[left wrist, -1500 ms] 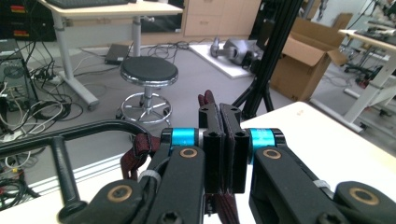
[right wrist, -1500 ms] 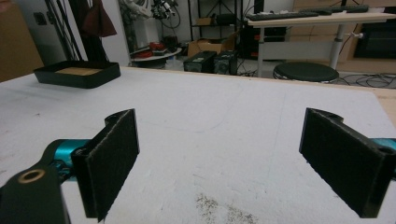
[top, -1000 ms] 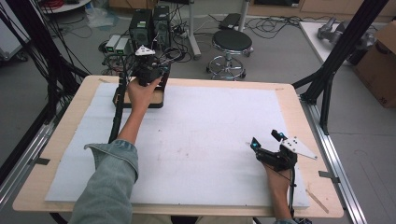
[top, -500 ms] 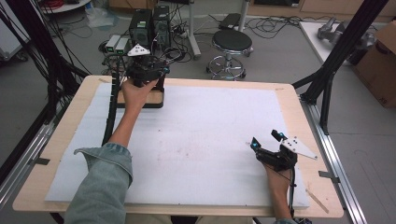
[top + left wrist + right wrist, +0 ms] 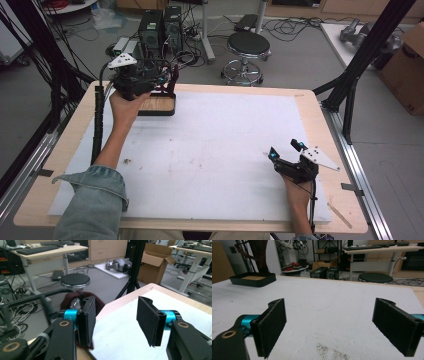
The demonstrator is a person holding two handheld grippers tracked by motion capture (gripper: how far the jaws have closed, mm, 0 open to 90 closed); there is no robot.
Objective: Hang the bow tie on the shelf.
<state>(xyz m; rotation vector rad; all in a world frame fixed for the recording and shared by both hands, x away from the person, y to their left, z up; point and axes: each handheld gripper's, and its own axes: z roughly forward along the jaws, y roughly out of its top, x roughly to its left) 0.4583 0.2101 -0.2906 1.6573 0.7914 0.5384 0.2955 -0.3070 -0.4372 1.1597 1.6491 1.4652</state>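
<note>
The black tray point(image 5: 157, 104) lies at the far left corner of the white-covered surface point(image 5: 210, 150), its long axis across the surface. The left tool point(image 5: 167, 80) is raised directly above the tray's far edge, jaws parted and empty. The right tool point(image 5: 285, 152), released and empty, rests near the right front, well apart. The left hand is clearly nearer. The tray's interior appears bare, though the left tool partly hides it.
</note>
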